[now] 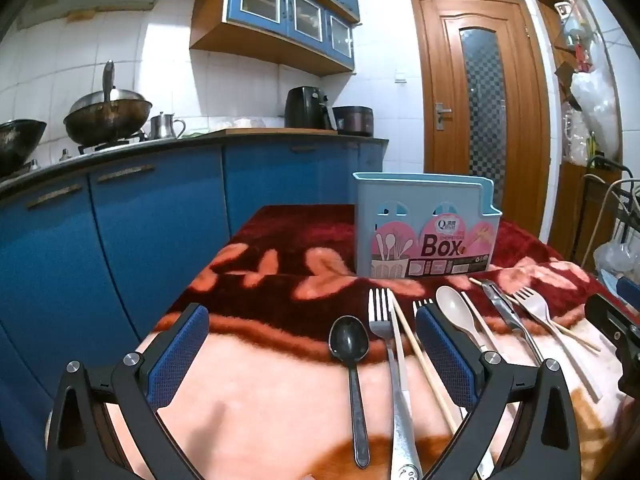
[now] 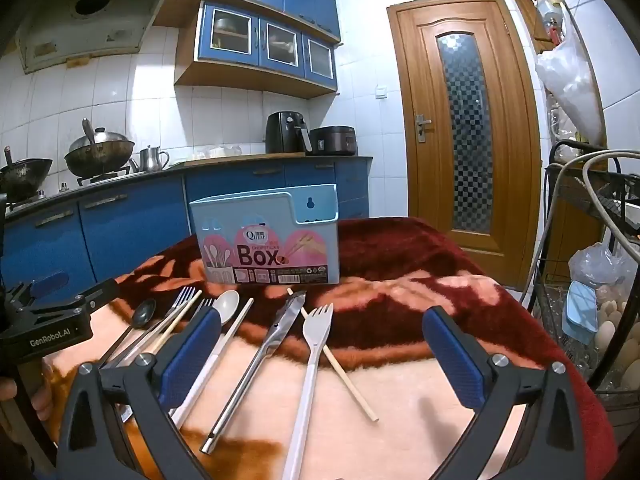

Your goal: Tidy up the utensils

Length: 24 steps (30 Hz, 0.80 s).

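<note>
A light blue utensil box [image 1: 426,226] [image 2: 268,240] stands upright at the back of the blanket-covered table. Utensils lie in a row before it: a black spoon [image 1: 349,342] [image 2: 142,314], a metal fork [image 1: 380,316] [image 2: 182,298], a wooden chopstick [image 1: 416,350] [image 2: 182,320], a beige spoon [image 1: 456,312] [image 2: 226,306], a metal knife [image 1: 502,306] [image 2: 272,332], a white fork [image 1: 534,306] [image 2: 316,330], and another chopstick [image 2: 340,364]. My left gripper [image 1: 312,356] hovers open over the black spoon and metal fork. My right gripper [image 2: 320,354] hovers open over the knife and white fork. Neither touches anything.
The red and pink blanket [image 1: 256,272] [image 2: 400,280] covers the table. Blue kitchen cabinets [image 1: 152,216] with woks stand at the left. A wire rack [image 2: 592,280] holding eggs and bags stands close on the right. A wooden door [image 2: 460,128] is behind.
</note>
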{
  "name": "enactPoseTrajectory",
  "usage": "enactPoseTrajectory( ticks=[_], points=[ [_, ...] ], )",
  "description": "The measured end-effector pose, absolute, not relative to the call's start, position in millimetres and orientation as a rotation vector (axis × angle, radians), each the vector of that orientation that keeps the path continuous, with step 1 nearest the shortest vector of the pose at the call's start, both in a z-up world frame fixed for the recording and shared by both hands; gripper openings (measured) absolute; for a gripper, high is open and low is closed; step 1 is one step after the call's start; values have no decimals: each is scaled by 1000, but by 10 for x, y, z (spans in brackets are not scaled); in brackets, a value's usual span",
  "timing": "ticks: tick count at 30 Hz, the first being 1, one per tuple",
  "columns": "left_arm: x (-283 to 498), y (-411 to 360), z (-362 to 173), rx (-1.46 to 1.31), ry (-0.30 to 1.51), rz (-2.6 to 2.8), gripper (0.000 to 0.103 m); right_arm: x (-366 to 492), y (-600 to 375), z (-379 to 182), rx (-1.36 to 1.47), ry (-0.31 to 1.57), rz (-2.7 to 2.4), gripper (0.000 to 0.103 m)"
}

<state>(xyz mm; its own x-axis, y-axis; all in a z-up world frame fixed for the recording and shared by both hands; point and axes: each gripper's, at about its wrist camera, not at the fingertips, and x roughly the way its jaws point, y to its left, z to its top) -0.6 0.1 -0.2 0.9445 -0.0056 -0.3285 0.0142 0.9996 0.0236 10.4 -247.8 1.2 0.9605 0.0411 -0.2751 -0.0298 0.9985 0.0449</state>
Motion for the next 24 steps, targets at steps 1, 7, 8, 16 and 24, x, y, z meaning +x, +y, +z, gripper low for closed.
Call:
enactPoseTrajectory(
  ticks=[1,7,8,16,24],
  points=[
    [-14,-2,-1,28,334,-10,102,103,-2478,13,40,279,36,103],
    [5,-3,6,26,348,-11,102,101,-2480,13,41,282,35,103],
    [7,-9,1,27,347,-9,102,100,-2480,14,41,282,35,103],
    [10,-18,0,26,348,-8,102,104,-2479,11,40,282,35,103],
    [9,-15,-2,26,347,-7,102,103,-2476,11,40,282,35,103]
  ],
)
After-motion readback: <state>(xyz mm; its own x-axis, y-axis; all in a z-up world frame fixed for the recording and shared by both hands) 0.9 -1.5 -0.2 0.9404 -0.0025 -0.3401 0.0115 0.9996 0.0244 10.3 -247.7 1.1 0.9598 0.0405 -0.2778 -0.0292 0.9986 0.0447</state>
